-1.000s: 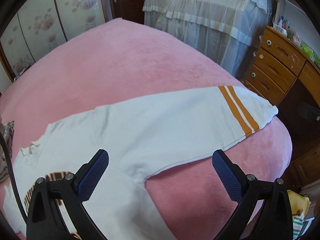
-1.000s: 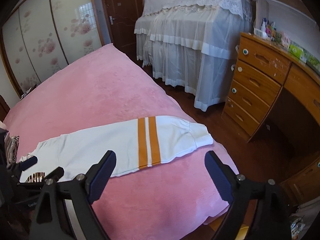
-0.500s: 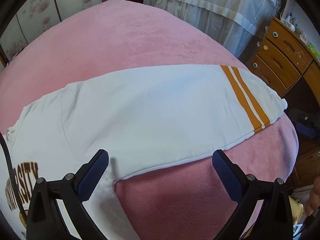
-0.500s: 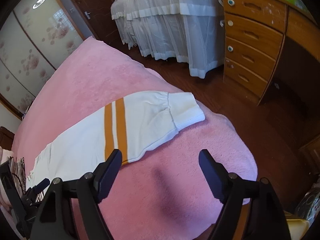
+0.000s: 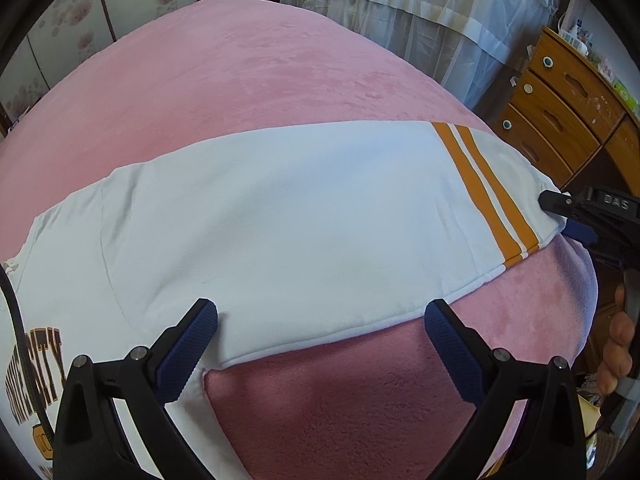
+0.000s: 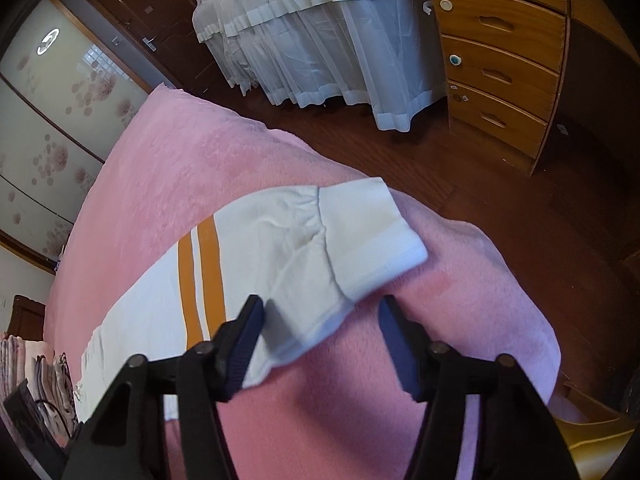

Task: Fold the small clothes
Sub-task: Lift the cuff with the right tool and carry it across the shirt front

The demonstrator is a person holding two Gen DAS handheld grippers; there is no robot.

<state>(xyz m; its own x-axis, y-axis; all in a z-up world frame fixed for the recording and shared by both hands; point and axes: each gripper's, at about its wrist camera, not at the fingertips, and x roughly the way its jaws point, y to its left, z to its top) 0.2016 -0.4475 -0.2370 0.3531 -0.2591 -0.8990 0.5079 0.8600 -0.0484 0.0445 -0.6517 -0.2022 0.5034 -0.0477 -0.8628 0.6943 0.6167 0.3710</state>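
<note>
Pink plush blanket (image 5: 248, 80) covers the bed under me, with a wooden chest of drawers (image 6: 496, 52) and a white lace-draped piece of furniture (image 5: 432, 12) beyond its far edge, and frosted flowered wardrobe doors (image 6: 52, 120) off to one side. Spread flat across the blanket is a white sweatshirt (image 5: 280, 220), its long sleeve running out toward the corner of the bed, crossed near the end by two orange stripes (image 5: 486, 192) and finished with a gathered cuff (image 6: 372, 232); brown lettering (image 5: 36, 368) on the chest shows at the lower left of my left camera. My left gripper (image 5: 320, 344) hangs just over the lower hem of the sleeve close to the armpit, its blue pads spread wide, one over white cloth and the other over bare blanket, clasping nothing. My right gripper (image 6: 320, 320) is down at the cuff end, its jaws have just been closing, and the edge of the sleeve beside the cuff lies between them, though a gap shows on each side and the pads do not press the cloth yet. From the left camera my right gripper's tip sits against the cuff, and my right hand (image 5: 616, 356) shows below it.
</note>
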